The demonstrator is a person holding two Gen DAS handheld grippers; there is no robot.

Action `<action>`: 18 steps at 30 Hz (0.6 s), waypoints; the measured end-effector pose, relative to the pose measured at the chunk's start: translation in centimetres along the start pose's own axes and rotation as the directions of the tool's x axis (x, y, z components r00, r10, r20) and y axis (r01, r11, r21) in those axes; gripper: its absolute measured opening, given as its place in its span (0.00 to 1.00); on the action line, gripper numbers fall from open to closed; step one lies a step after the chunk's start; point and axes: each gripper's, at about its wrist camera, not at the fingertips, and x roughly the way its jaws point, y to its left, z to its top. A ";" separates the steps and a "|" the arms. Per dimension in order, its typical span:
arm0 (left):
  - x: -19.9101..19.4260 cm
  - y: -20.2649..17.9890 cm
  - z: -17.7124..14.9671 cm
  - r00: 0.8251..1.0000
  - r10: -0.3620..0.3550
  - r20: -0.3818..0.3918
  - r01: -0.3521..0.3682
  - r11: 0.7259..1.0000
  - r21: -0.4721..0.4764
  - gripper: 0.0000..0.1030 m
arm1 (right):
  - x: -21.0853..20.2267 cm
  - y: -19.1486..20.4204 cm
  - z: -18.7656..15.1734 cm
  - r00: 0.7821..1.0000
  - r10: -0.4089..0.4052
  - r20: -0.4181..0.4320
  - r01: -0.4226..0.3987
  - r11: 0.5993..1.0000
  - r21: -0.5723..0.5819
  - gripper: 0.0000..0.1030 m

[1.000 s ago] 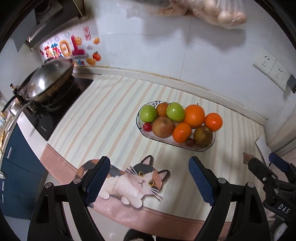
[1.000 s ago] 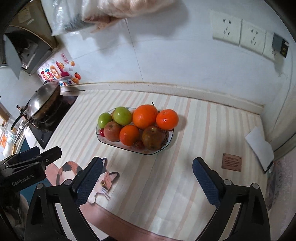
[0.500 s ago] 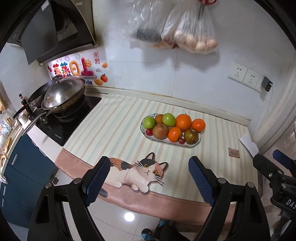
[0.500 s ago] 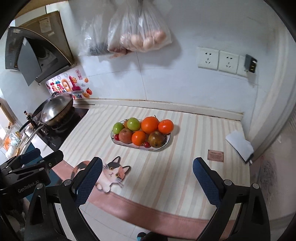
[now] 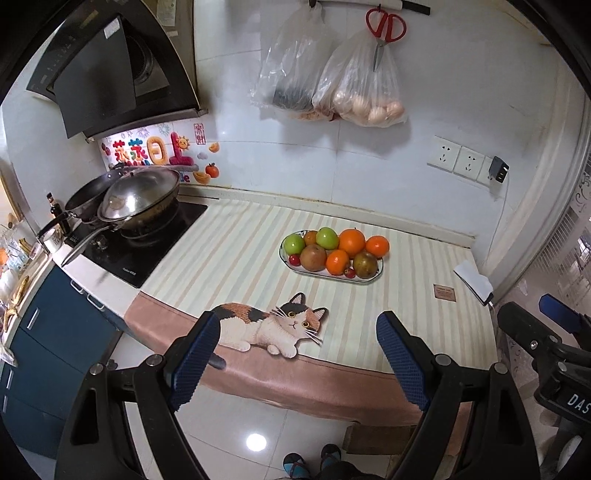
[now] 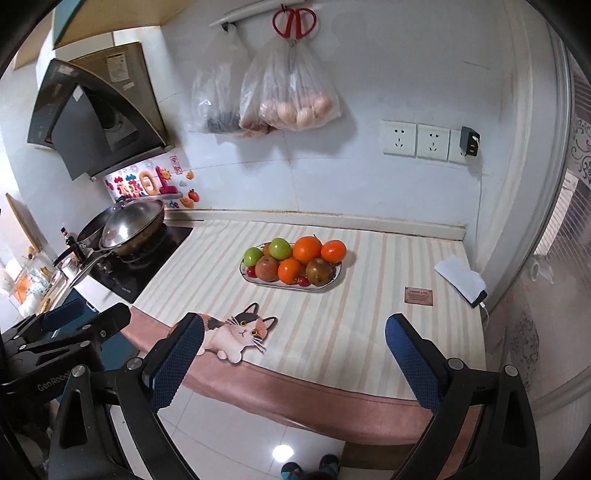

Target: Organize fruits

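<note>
Fruit plate [image 5: 291, 266] well beyond open hand-held gripper [image 5: 297, 354].

Wok [image 5: 138, 199] w/ lid on stove, red scissors [image 5: 385, 27] & plastic bags [image 5: 364, 92] on wall.

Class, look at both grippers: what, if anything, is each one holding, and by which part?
Nothing is held. The left gripper and right gripper both stand open and empty, well short of the fruit plate.

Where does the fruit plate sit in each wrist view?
Left wrist: fruit plate right of centre, beyond the cat print.
Right wrist: fruit plate at centre, up and right of the cat print.
Shared landmark: red scissors on the wall.
</note>
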 end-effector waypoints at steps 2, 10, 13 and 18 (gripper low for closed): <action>-0.5 -0.2 -0.2 1.000 0.007 0.010 -0.007 1.000 -0.005 0.84 | -0.9 0.1 -0.2 1.000 0.017 0.005 -0.017 1.000 -0.005 0.98; -1.2 -0.5 -0.3 0.999 0.033 0.025 -0.032 0.998 -0.050 0.84 | -1.7 -0.5 0.6 0.999 0.033 0.016 -0.033 0.999 -0.028 0.98; -0.8 -0.6 -0.1 0.999 0.045 0.021 -0.044 0.997 -0.059 0.84 | -1.0 -1.0 1.1 0.999 0.034 0.008 -0.034 0.999 -0.030 0.98; 1.2 -0.9 0.7 0.998 0.062 -0.005 -0.063 0.996 -0.061 0.95 | 1.4 -1.6 1.9 0.999 0.037 -0.018 -0.037 0.999 -0.035 0.98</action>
